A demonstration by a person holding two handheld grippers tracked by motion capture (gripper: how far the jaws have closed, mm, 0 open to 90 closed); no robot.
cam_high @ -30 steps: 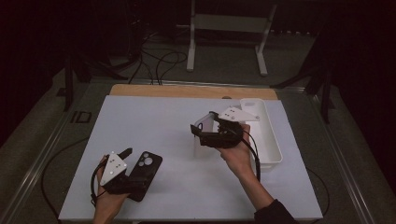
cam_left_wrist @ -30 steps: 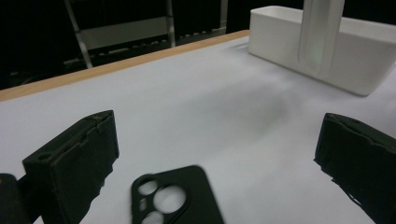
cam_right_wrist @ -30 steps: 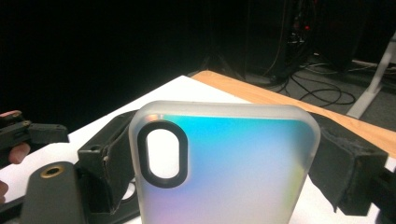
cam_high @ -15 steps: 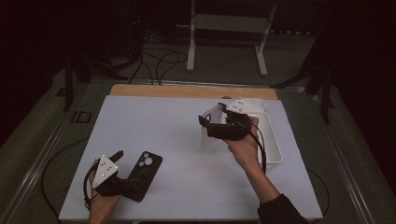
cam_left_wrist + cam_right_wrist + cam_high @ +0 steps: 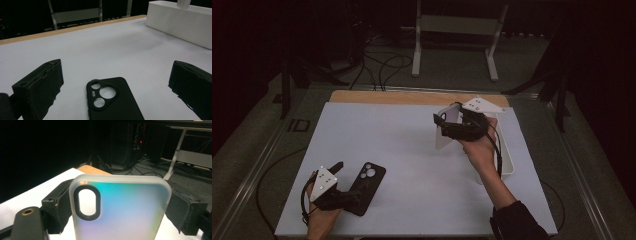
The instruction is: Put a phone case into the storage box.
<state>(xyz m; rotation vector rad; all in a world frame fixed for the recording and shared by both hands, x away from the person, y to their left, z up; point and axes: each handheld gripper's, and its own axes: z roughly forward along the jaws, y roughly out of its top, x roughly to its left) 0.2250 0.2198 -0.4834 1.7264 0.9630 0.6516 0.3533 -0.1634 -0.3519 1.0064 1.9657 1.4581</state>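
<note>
A black phone case [image 5: 368, 184] lies camera holes up on the white table top near the front left. My left gripper [image 5: 349, 185] rests low around its near end, jaws wide apart on either side. In the left gripper view the black case [image 5: 112, 100] lies between the jaws of that gripper [image 5: 117, 66], untouched. My right gripper [image 5: 444, 126] is raised over the right half of the table, shut on a translucent, iridescent phone case [image 5: 443, 141]. In the right gripper view this case [image 5: 125, 205] stands upright, clamped by its side edges in the gripper [image 5: 121, 200].
A white rectangular bin [image 5: 508, 156] stands along the table's right edge, below and behind the right hand; it also appears as a white box [image 5: 180, 20] in the left gripper view. A wooden strip [image 5: 412, 97] borders the far edge. Cables and a metal stand lie on the floor beyond.
The right hand has carried the translucent case up and toward the far right. The left gripper has shifted slightly left beside the black case, which stayed put.
</note>
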